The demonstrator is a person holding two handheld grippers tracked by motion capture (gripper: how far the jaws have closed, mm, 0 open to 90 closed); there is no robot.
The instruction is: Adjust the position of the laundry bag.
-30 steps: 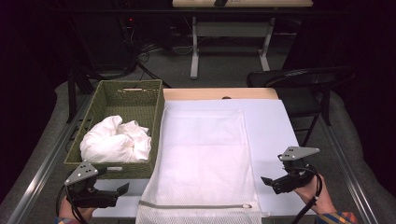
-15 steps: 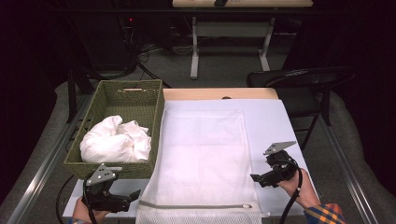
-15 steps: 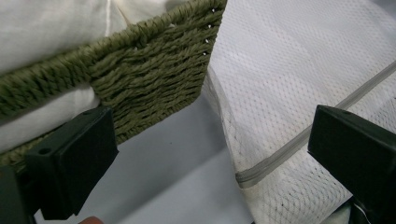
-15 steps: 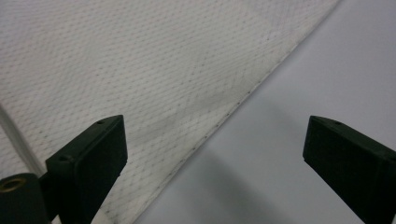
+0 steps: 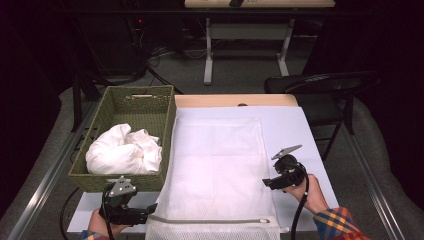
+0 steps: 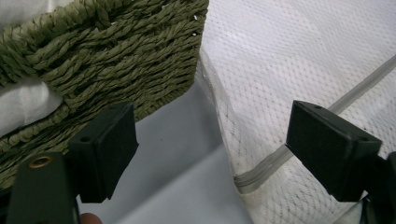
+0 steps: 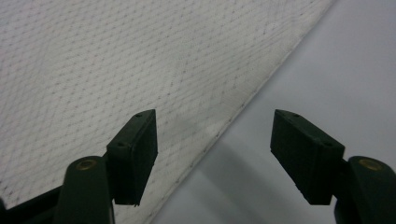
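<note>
- Mesh laundry bag (image 5: 216, 172), white, lying flat on the pale table cover (image 5: 295, 127); zip edge toward the person, just beside the basket.
- Moved inward since a second ago: left gripper (image 5: 149, 209) from the table's near left corner to the bag's near left corner; right gripper (image 5: 266, 183) from well off the right edge to the bag's right hem.
- Left jaws just been closing, not yet meeting; bag corner and zip tape (image 6: 261, 170) between them, unpinched.
- Right jaws just been closing, apart as well, straddling the hem (image 7: 233, 119); no grip made.
- Judged: both ends being taken up, likely to lift or open the bag for loading.
- Count: one mesh bag; one woven green basket (image 5: 142, 102); one bundle of white cloth (image 5: 122, 152) inside it; two grippers; one black chair (image 5: 325, 85) beyond the table.
</note>
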